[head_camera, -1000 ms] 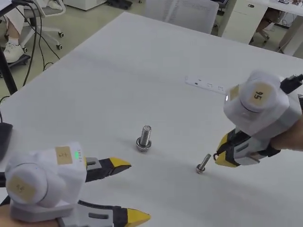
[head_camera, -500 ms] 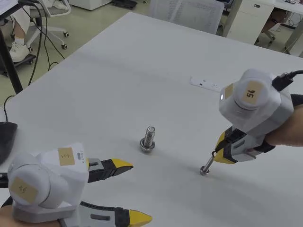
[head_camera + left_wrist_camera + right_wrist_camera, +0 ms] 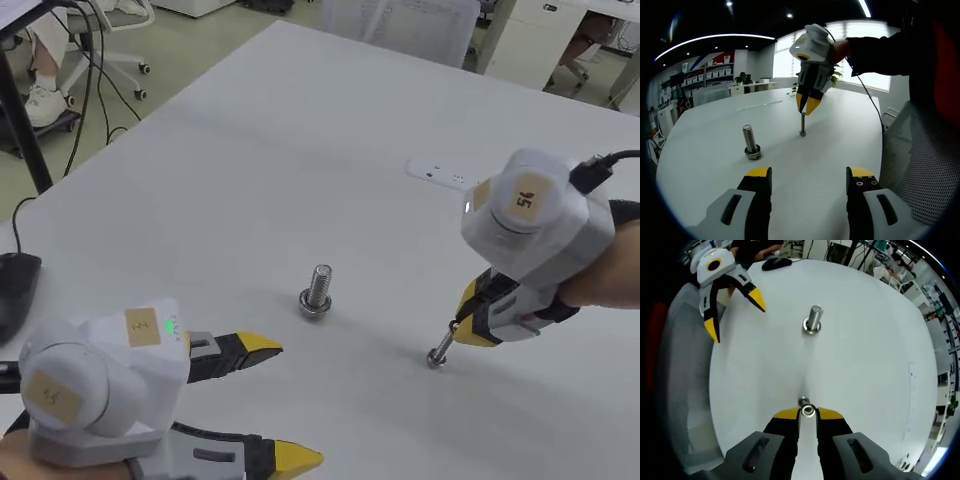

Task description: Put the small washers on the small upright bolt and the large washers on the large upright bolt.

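The large upright bolt [image 3: 319,290] stands mid-table with washers stacked at its base; it also rises in the left gripper view [image 3: 750,142] and in the right gripper view [image 3: 813,319]. To its right is the thin small bolt [image 3: 439,352] [image 3: 803,124]. My right gripper [image 3: 457,330] [image 3: 805,107] hovers at that bolt's top, its jaws shut on a small washer [image 3: 807,411] just above the bolt's base [image 3: 803,401]. Near the front edge my left gripper [image 3: 286,402] [image 3: 810,173] [image 3: 737,320] is open, with nothing between its fingers, pointing toward the large bolt.
A flat white strip [image 3: 441,175] lies on the white table [image 3: 250,150] beyond the right gripper. A dark mouse [image 3: 14,288] sits at the left edge. Chairs and cables stand on the floor off the table's left side.
The right gripper's tips have edged closer over the small bolt's top. The left gripper stays open in the same place. The head camera has shifted a little.
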